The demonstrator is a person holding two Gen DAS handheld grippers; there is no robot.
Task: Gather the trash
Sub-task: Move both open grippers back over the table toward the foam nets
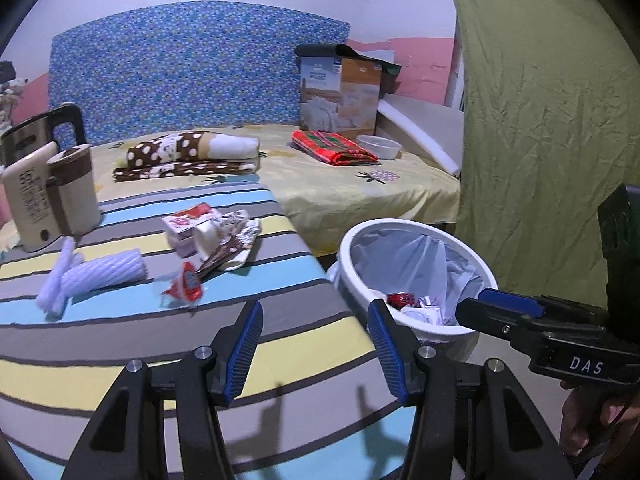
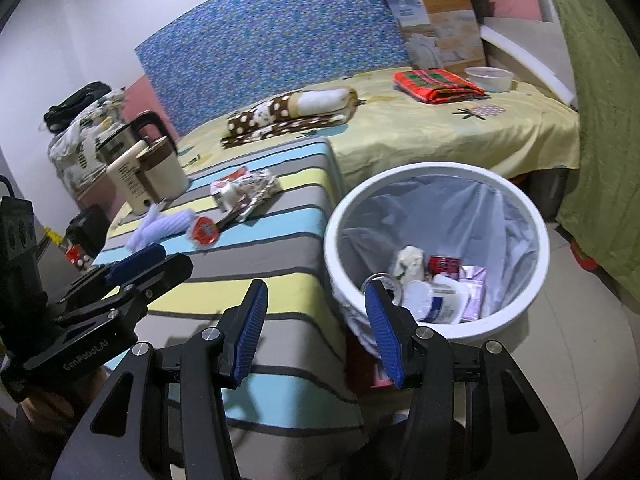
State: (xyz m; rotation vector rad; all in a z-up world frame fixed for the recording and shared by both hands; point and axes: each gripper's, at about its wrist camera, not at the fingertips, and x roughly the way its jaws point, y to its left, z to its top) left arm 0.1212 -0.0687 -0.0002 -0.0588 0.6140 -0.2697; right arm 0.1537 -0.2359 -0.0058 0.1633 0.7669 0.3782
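Trash lies on the striped table (image 1: 120, 344): a red jelly cup (image 1: 187, 281), a white foam net sleeve (image 1: 96, 274) and a pile of crumpled wrappers (image 1: 216, 232). A white bin (image 1: 416, 232) with a plastic liner stands right of the table and holds several pieces of trash (image 2: 436, 284). My left gripper (image 1: 314, 344) is open and empty over the table's near right part. My right gripper (image 2: 316, 328) is open and empty, between the table edge and the bin (image 2: 536, 240). The jelly cup (image 2: 205, 232) and wrappers (image 2: 244, 192) also show in the right wrist view.
A cream kettle (image 1: 52, 196) and a steel kettle (image 1: 36, 136) stand at the table's far left. Behind is a bed (image 1: 360, 184) with folded blankets (image 1: 192, 156), a red cloth (image 1: 332, 146), a bowl (image 1: 380, 146) and a carton (image 1: 340, 92). A green curtain (image 1: 540, 120) hangs on the right.
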